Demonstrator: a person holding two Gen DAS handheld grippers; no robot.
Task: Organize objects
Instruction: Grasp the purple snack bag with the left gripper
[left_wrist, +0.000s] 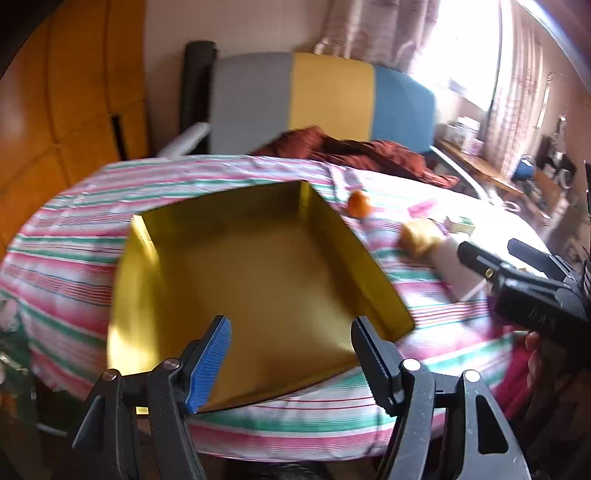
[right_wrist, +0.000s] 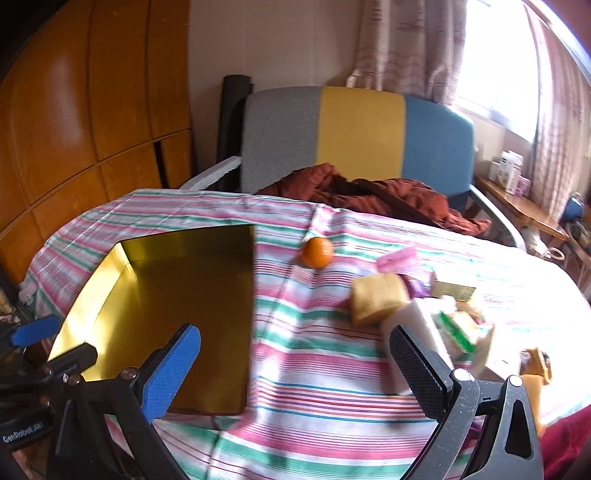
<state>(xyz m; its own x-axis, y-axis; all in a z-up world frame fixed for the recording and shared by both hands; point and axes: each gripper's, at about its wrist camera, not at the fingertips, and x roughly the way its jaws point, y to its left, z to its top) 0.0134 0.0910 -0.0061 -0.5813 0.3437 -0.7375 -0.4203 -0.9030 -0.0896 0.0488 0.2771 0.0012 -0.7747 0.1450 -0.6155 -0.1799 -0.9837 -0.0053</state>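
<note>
An open gold box (left_wrist: 258, 266) lies on the striped tablecloth (left_wrist: 74, 229), its inside bare. My left gripper (left_wrist: 291, 354) hangs open over the box's near edge, with nothing pressed between its pads. To the right lie an orange (left_wrist: 358, 204), a yellow block (left_wrist: 419, 236) and a white block (left_wrist: 458, 266). In the right wrist view my right gripper (right_wrist: 295, 369) stands wide open above the cloth (right_wrist: 314, 387), between the gold box (right_wrist: 177, 295) and a pile holding the yellow block (right_wrist: 376, 297) and white block (right_wrist: 417, 325). The orange (right_wrist: 317, 252) sits farther back.
Small packets lie among the pile, one pink (right_wrist: 397, 258) and one green and white (right_wrist: 456, 334). A chair (right_wrist: 358, 133) with a grey, yellow and blue back holds a rust-red cloth (right_wrist: 369, 195) behind the table. Wooden cupboards (right_wrist: 74, 129) stand left, a side table (right_wrist: 524, 210) right.
</note>
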